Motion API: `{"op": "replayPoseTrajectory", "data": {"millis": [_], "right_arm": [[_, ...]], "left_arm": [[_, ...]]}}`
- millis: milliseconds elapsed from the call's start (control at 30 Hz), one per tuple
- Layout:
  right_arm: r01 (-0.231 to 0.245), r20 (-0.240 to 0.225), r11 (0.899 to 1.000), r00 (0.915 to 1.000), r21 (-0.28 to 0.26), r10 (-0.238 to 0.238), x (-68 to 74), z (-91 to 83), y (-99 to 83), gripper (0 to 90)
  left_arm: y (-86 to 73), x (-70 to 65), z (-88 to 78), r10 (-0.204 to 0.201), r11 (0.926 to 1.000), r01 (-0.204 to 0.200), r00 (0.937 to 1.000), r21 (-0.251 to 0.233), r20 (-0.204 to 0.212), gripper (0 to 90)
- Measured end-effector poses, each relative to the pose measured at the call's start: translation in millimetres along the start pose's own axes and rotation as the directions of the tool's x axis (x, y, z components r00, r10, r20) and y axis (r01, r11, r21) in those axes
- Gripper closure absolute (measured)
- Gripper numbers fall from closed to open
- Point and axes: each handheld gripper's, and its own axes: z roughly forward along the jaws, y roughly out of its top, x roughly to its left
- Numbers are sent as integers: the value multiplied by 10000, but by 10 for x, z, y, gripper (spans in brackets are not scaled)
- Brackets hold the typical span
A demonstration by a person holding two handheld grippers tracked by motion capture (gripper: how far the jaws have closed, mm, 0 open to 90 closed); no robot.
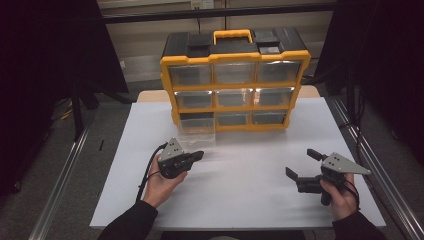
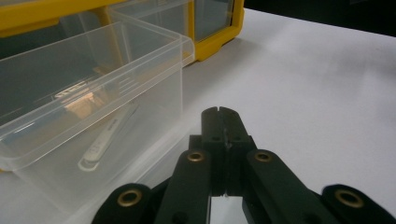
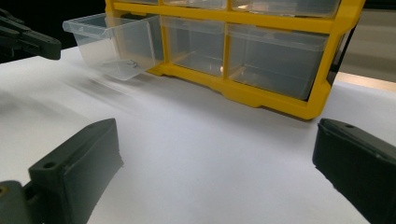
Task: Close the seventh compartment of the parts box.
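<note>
A yellow and black organizer (image 1: 234, 82) with clear drawers stands at the back of the white table (image 1: 240, 190). Its bottom-left drawer (image 1: 196, 131) is pulled out; in the left gripper view the drawer (image 2: 88, 93) holds a small pale flat piece (image 2: 105, 140). My left gripper (image 1: 199, 155) is shut with nothing between its jaws, just in front of and beside that drawer; its tips (image 2: 222, 114) meet over bare table. My right gripper (image 1: 302, 163) rests open at the right, its jaws wide apart over the table, facing the organizer (image 3: 261, 51).
Metal rails (image 1: 65, 175) run along both sides of the table, with dark floor beyond. The pulled-out drawer (image 3: 114, 44) juts over the table in front of the organizer. White table surface lies between the two grippers.
</note>
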Motion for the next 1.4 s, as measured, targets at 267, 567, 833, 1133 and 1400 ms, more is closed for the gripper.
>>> {"op": "replayPoseTrajectory", "data": {"millis": [267,567,833,1133,1400], "right_arm": [[18,21,10000,10000,-7,-18,0,0,0,7],[27,-4,10000,10000,17,-27,2,1,1,7],[23,-5,10000,10000,29,-23,3,4,2,7],[13,0,10000,10000,45,-13,3,3,1,7],[12,8,10000,10000,40,-12,3,3,1,7]], "left_arm": [[-21,88,21,-337,9994,340,9983,58,-482,900],[-39,177,77,-523,9986,528,9969,58,-583,900],[-43,237,107,-574,9981,591,9940,157,-934,900],[-56,304,132,-811,9967,816,9916,10,-1008,900],[-6,314,162,-672,9977,682,9903,41,-1220,900]]}}
